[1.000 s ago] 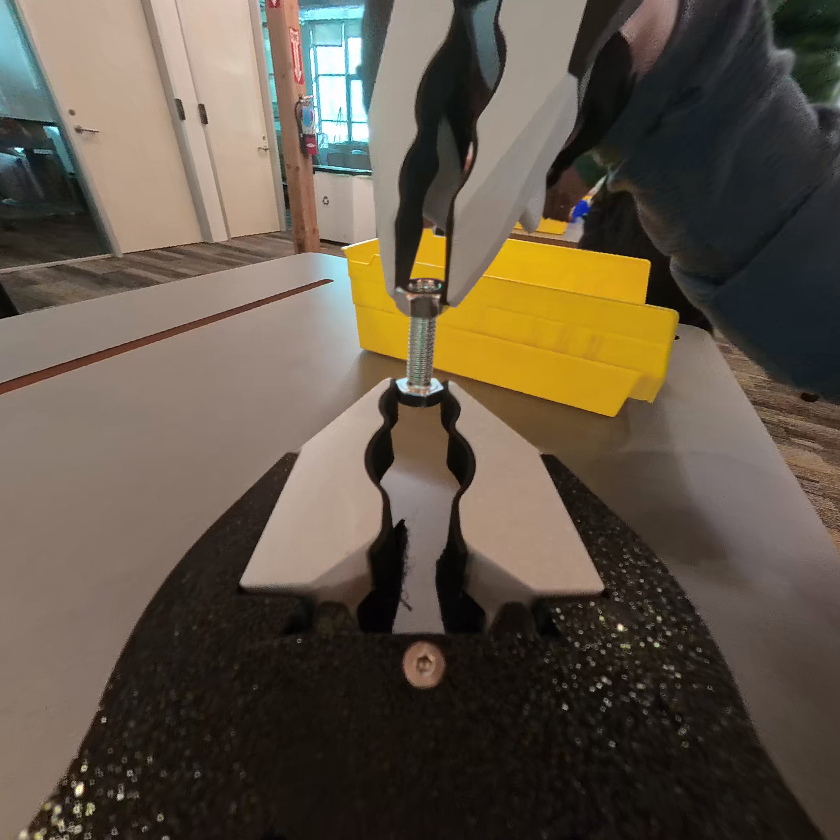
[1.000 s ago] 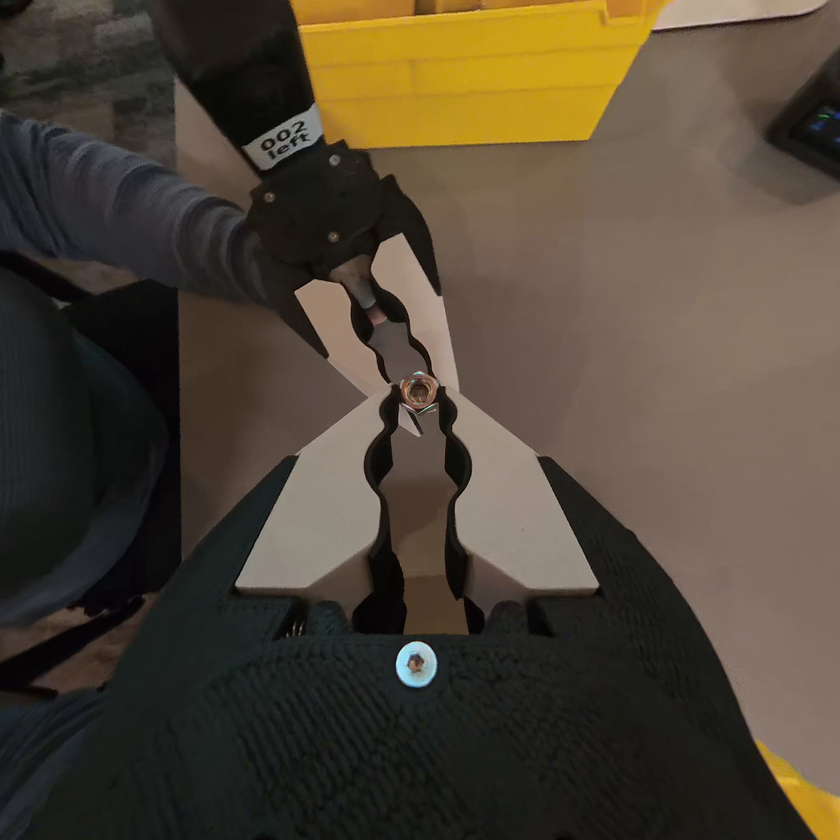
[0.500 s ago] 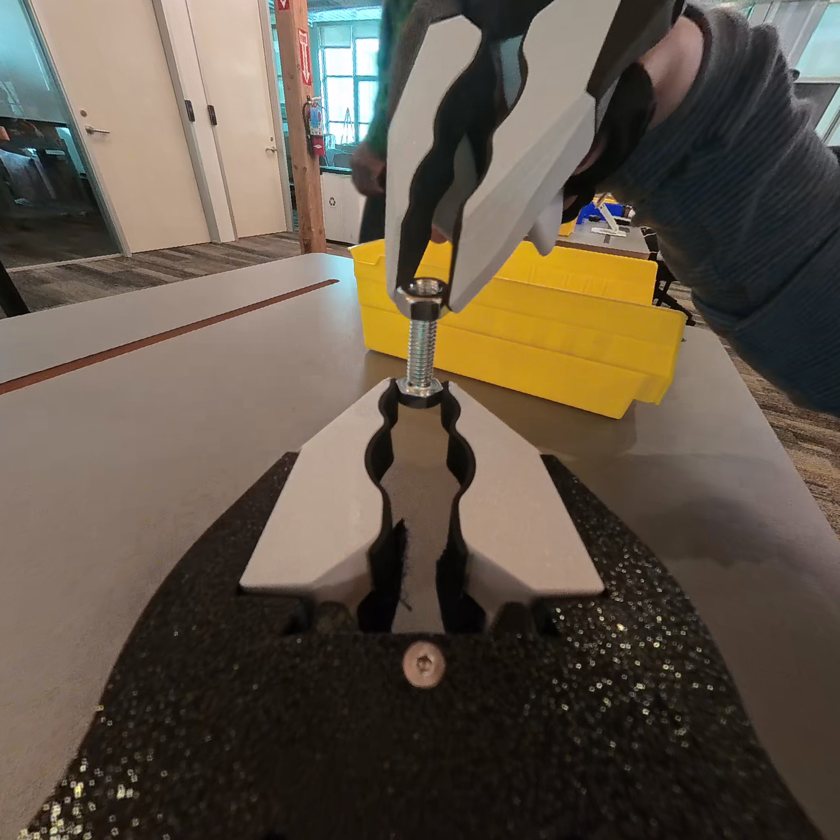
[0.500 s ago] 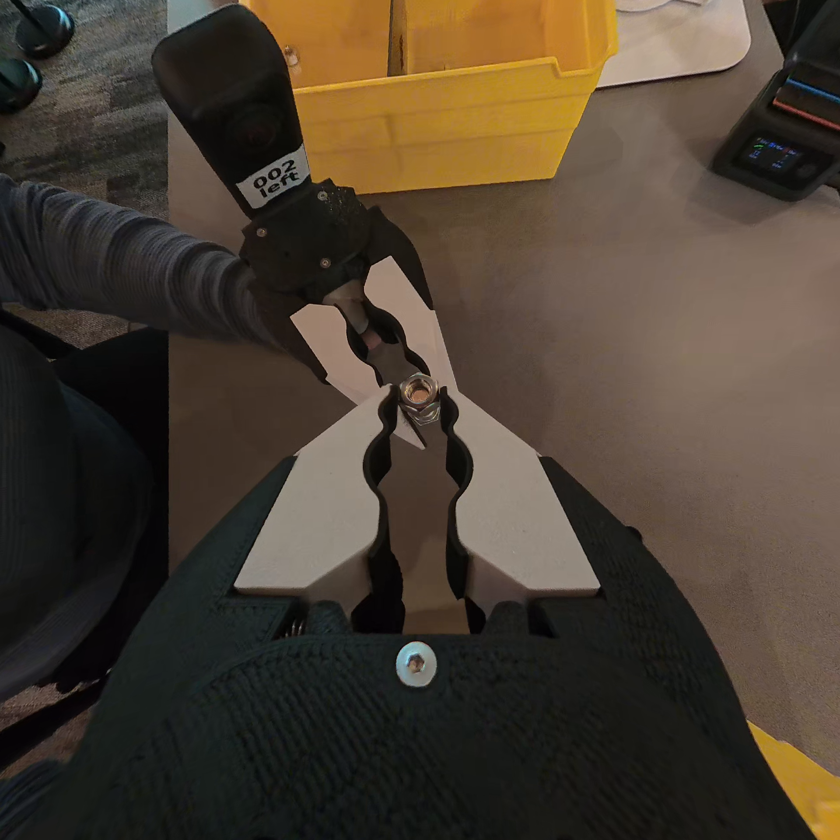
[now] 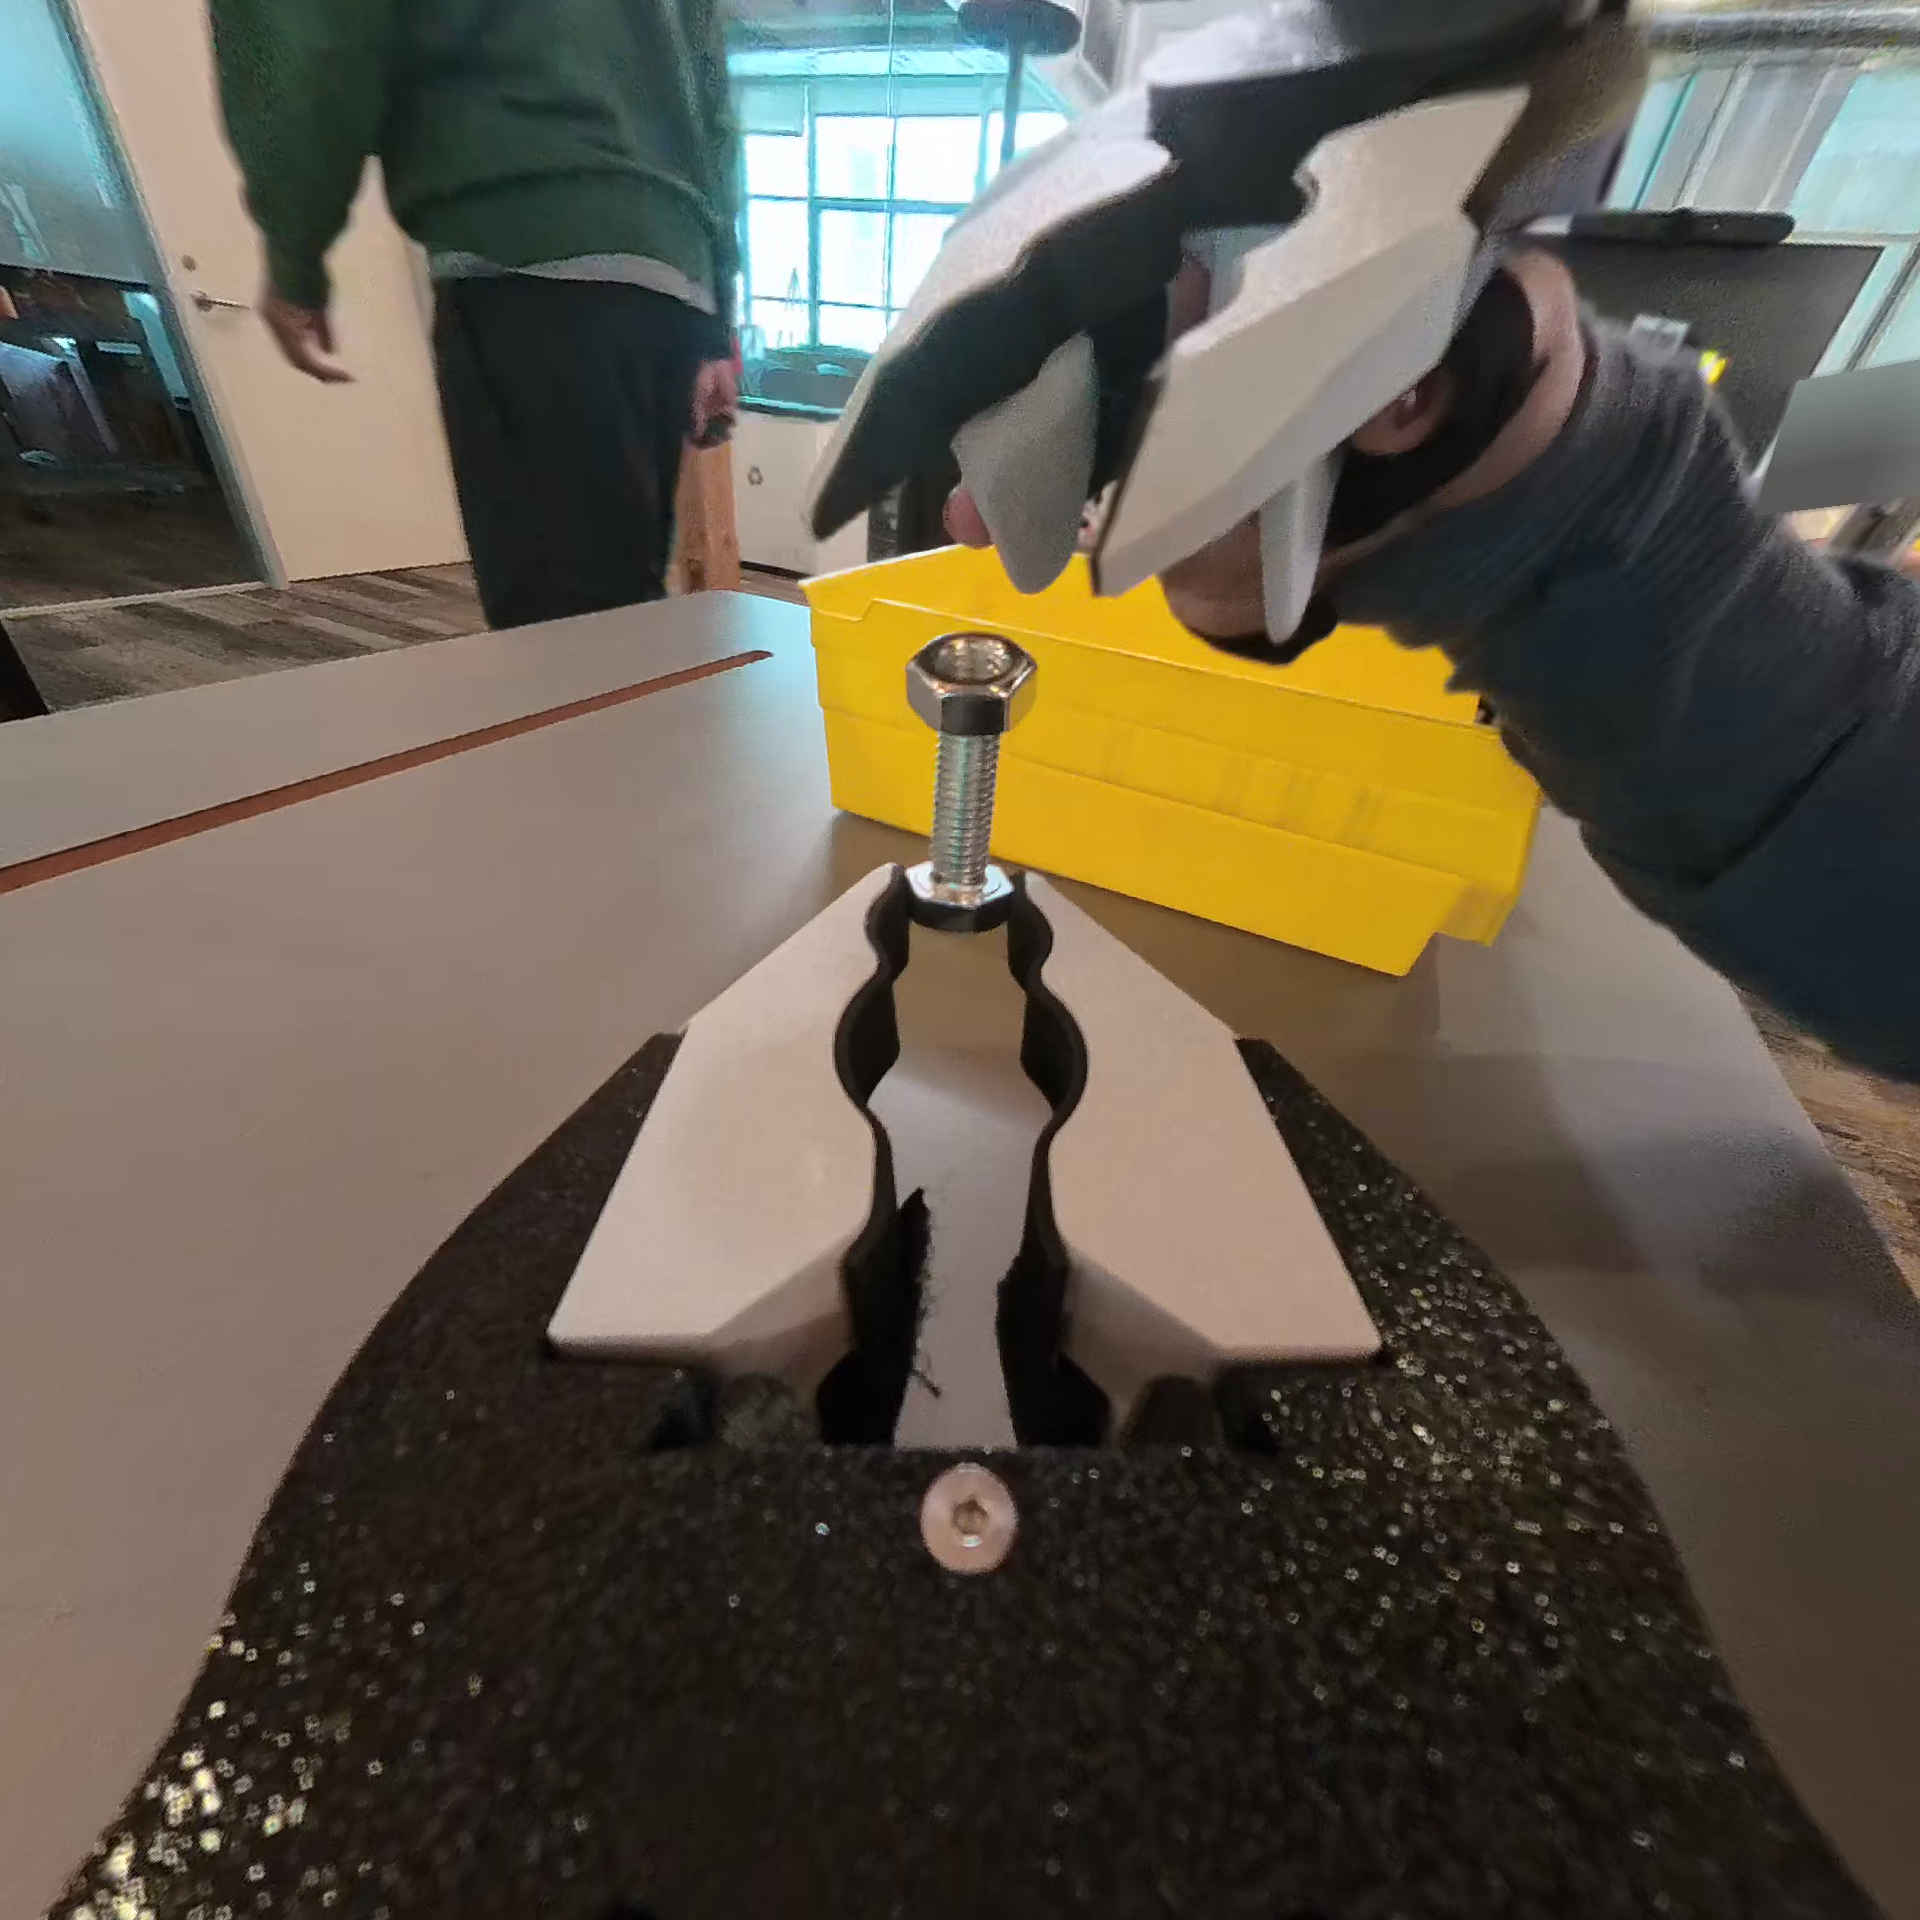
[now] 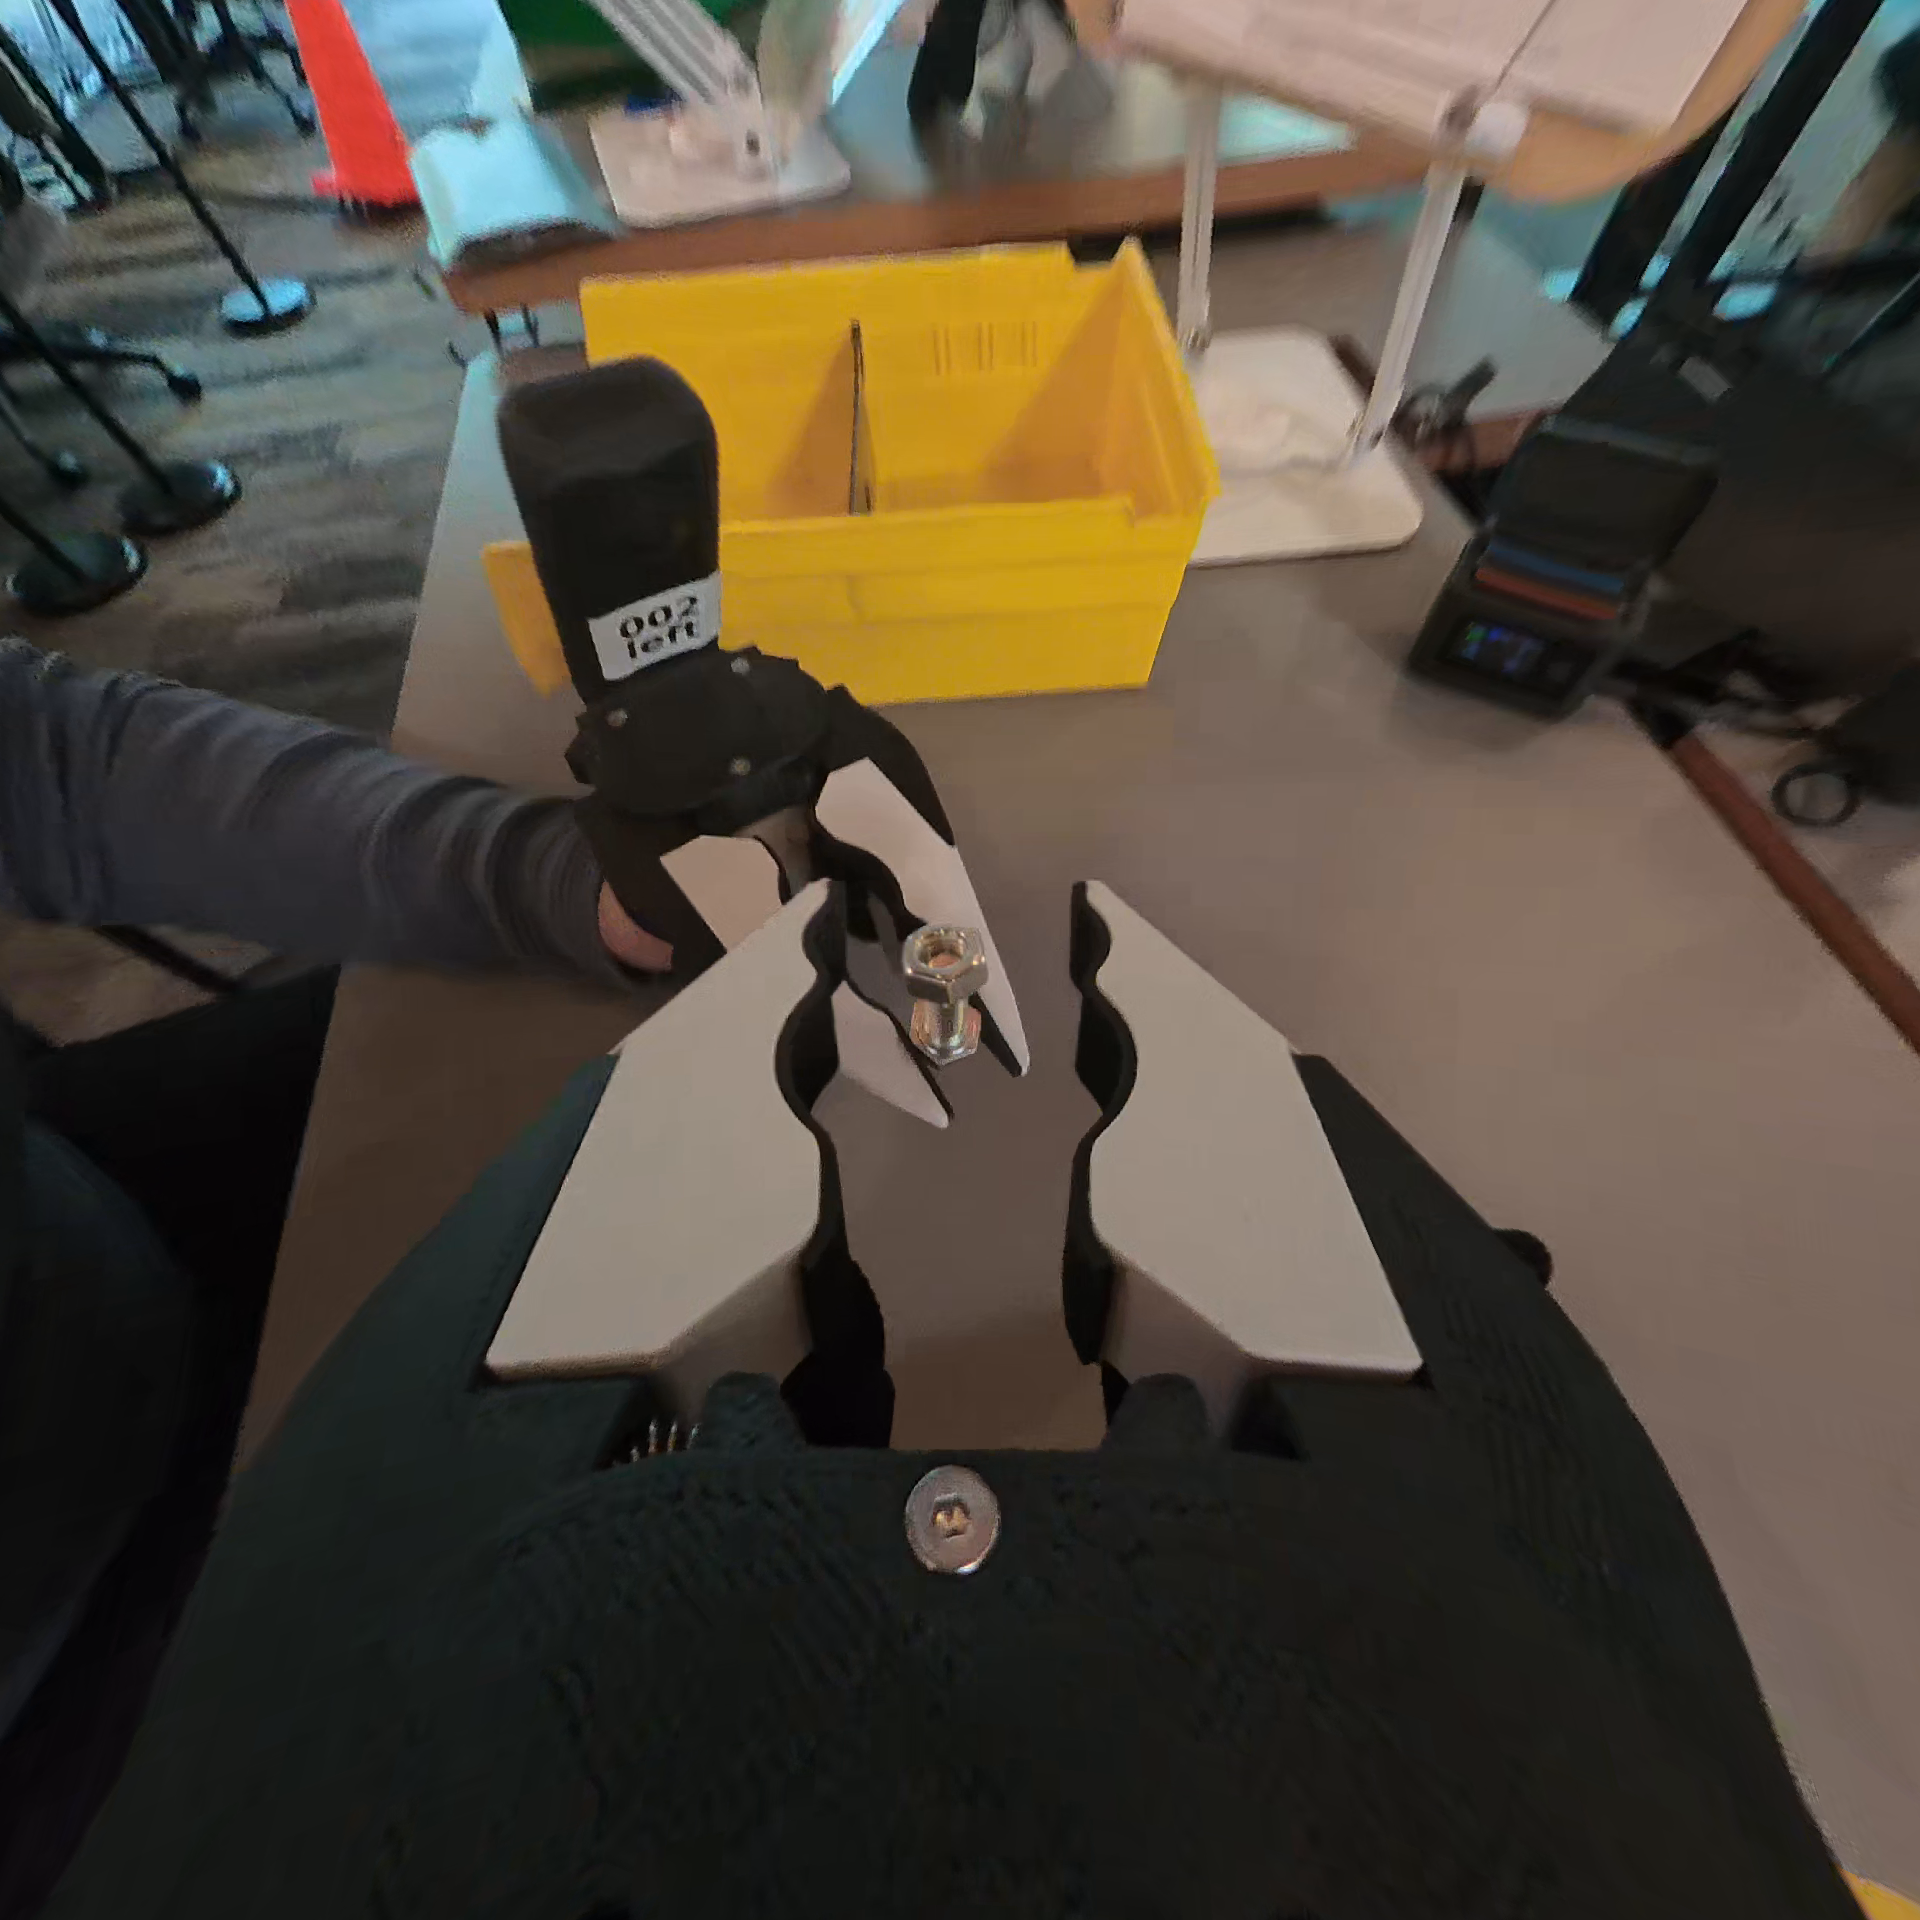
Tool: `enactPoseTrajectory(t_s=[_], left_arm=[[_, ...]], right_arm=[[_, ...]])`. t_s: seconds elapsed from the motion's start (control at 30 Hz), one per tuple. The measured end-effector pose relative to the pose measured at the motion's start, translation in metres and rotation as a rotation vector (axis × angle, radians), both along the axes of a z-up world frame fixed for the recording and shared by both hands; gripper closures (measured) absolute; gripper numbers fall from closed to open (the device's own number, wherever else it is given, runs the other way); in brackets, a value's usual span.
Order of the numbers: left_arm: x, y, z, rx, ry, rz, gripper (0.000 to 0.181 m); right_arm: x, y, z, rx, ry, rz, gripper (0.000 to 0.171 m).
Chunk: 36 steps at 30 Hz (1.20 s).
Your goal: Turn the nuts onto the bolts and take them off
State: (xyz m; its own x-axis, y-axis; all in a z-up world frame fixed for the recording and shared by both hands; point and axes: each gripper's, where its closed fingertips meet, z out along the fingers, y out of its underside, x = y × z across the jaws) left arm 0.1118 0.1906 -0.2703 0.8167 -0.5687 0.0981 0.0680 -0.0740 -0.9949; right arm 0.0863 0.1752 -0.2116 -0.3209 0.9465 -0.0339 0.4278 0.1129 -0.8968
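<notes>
A silver bolt (image 5: 956,805) stands upright over the grey table (image 5: 416,987). My left gripper (image 5: 956,904) is shut on its lower hex end. A hex nut (image 5: 969,691) sits on the bolt's top end, free of any grip. My right gripper (image 5: 1039,566) hangs above and to the right of the nut, apart from it. In the right wrist view my right gripper (image 6: 954,904) is open with a wide gap, and the nut (image 6: 940,961) and bolt (image 6: 942,1023) show below it, held by the left gripper (image 6: 971,1075).
A yellow divided bin (image 6: 987,603) stands on the table (image 6: 1351,935) behind the bolt; it also shows in the left wrist view (image 5: 1143,831). A black device with a screen (image 6: 1517,644) and a white stand base (image 6: 1299,488) sit at the far right. A person in green (image 5: 499,208) stands beyond the table. My hands' fingertips stand some 6 cm from each other.
My right gripper was shut on the nut; it has opened, let go and lifted up and back. The nut stays on the bolt. The left gripper still holds the bolt.
</notes>
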Motion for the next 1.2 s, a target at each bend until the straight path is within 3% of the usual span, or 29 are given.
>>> enactPoseTrajectory(t_s=[0.27, 0.5, 0.77, 1.2], left_arm=[[0.009, -0.006, 0.001, 0.01, -0.001, -0.081, 0.164], [0.009, -0.008, 0.004, 0.028, 0.002, -0.092, 0.164], [0.011, -0.022, 0.023, 0.104, -0.068, -0.167, 0.164], [-0.01, -0.005, 0.006, 0.062, 0.1, 0.096, 0.164]], right_arm=[[0.003, -0.009, -0.019, 0.005, 0.06, -0.039, 0.129], [0.002, -0.014, -0.022, 0.017, 0.041, -0.026, 0.149], [0.001, -0.026, -0.005, -0.037, 0.193, -0.009, 0.155], [-0.012, -0.003, -0.019, -0.015, 0.208, -0.556, 0.155]])
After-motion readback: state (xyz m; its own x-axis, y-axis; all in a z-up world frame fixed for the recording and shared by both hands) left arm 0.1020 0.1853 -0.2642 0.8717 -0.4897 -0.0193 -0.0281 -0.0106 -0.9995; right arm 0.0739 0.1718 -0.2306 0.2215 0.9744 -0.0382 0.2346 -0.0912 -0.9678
